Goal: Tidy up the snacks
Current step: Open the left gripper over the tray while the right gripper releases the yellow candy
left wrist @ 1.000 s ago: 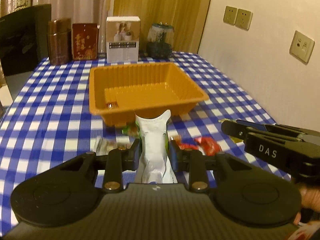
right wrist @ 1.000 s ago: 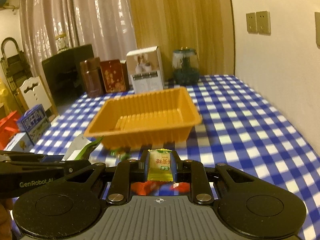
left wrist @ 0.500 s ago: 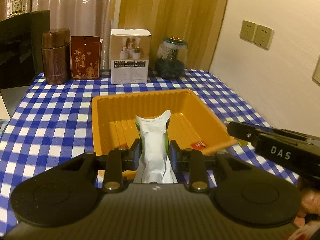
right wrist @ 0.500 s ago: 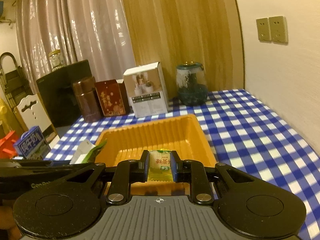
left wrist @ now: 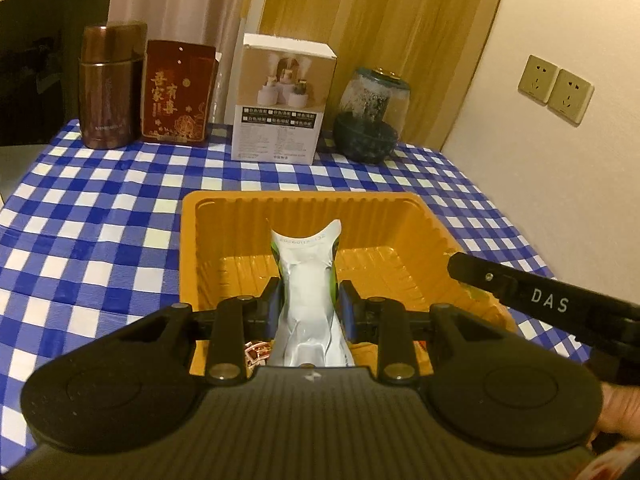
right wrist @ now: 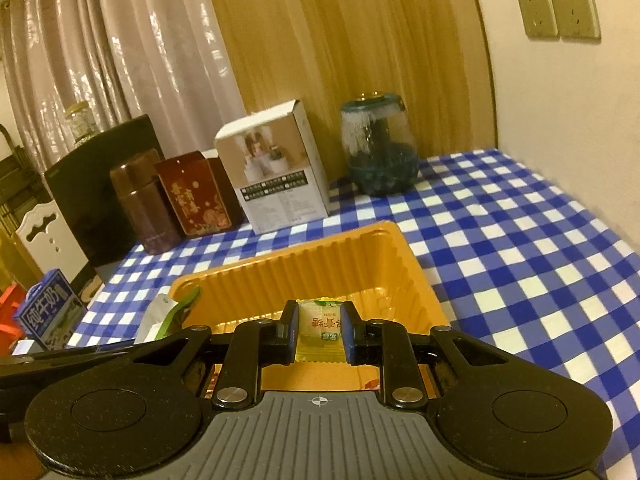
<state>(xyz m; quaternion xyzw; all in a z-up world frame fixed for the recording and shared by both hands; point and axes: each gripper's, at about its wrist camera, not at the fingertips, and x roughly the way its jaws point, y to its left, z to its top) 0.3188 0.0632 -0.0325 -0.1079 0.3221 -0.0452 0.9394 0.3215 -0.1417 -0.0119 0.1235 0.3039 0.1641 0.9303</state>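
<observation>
The left gripper is clamped on a white foil snack pouch, pinching it partway up so the top flares out above the pads and the body hangs below; it's sitting right over the orange tray. The right gripper is squeezed onto a small yellow candy packet, also poised above the same tray; so both snacks are in the air over the tray, not in it yet.

Handling-wise, the pouch looks light and crinkly; the foil is creased where the pads bite, so it's soft and gives easily, and probably a bit slick too; a mid-body pinch like this seems fine, since the sealed edges would be stiffer but thinner to catch. The candy packet looks tiny, flat and nearly weightless; the pads hold it across its width, which seems the only sensible place. Neither looks fragile, so letting them fall into the tray shouldn't hurt; the tray itself looks like thin ribbed plastic, light enough to skid on the checked tablecloth if bumped.
</observation>
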